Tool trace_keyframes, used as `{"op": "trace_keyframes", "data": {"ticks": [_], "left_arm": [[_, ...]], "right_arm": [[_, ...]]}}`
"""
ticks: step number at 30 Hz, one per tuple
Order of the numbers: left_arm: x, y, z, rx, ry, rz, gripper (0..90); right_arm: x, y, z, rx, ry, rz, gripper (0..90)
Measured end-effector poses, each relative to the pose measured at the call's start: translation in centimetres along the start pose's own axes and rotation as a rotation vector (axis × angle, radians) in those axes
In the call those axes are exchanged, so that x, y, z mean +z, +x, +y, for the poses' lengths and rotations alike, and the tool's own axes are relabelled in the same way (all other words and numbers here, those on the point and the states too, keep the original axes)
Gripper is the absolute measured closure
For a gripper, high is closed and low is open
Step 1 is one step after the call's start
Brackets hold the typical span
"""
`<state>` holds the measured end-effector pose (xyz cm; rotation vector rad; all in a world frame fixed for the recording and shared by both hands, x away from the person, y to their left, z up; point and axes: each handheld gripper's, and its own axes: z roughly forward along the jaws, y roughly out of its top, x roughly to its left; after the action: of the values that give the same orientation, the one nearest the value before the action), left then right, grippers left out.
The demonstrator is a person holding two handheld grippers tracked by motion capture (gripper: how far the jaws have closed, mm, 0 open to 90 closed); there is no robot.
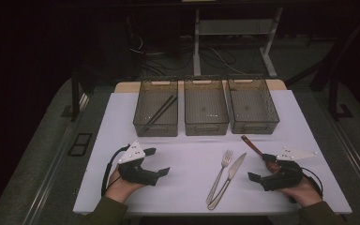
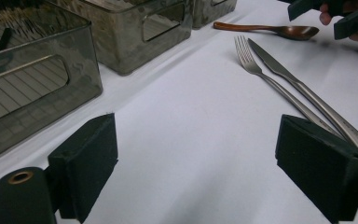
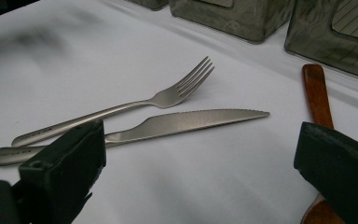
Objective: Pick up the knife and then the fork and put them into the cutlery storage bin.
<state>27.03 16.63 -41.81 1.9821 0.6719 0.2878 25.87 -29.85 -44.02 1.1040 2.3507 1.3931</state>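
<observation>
We see the left gripper [image 1: 160,161] low over the white bench [image 1: 187,154], released, with nothing between its pads. The right gripper [image 1: 258,168] is also spread wide and holds nothing; the wooden spoon [image 1: 258,150] lies just beside its far jaw. The fork [image 1: 219,176] and knife [image 1: 228,180] lie side by side between the two grippers, nearer the right one.
</observation>
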Motion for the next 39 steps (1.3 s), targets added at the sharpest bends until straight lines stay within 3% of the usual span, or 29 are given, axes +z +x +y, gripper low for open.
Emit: {"op": "trace_keyframes", "data": {"ticks": [8, 15, 20, 26, 34, 39], "left_arm": [[0.2, -0.4, -0.7, 0.002, 0.029, 0.007, 4.3], [0.4, -0.5, -0.8, -0.009, 0.038, 0.002, 0.0], [0.6, -0.6, -0.9, -0.013, 0.048, -0.007, 0.0], [0.7, -0.7, -0.9, -0.006, 0.054, -0.013, 0.0], [0.8, -0.7, -0.9, -0.008, 0.055, -0.014, 0.0], [0.9, -0.8, -0.9, 0.001, 0.059, -0.017, 0.0]], "right_arm": [[-0.3, 0.3, 0.8, 0.013, 0.033, 0.029, 2.5], [-0.4, 1.0, 1.5, 0.018, 0.032, 0.069, 27.5], [0.2, 1.7, 1.8, -0.007, 0.055, 0.114, 49.9], [1.4, 2.8, 2.3, -0.033, 0.085, 0.169, 69.8], [3.5, 4.2, 2.6, -0.088, 0.14, 0.212, 87.6], [4.8, 5.2, 2.8, -0.12, 0.166, 0.241, 89.8]]}}
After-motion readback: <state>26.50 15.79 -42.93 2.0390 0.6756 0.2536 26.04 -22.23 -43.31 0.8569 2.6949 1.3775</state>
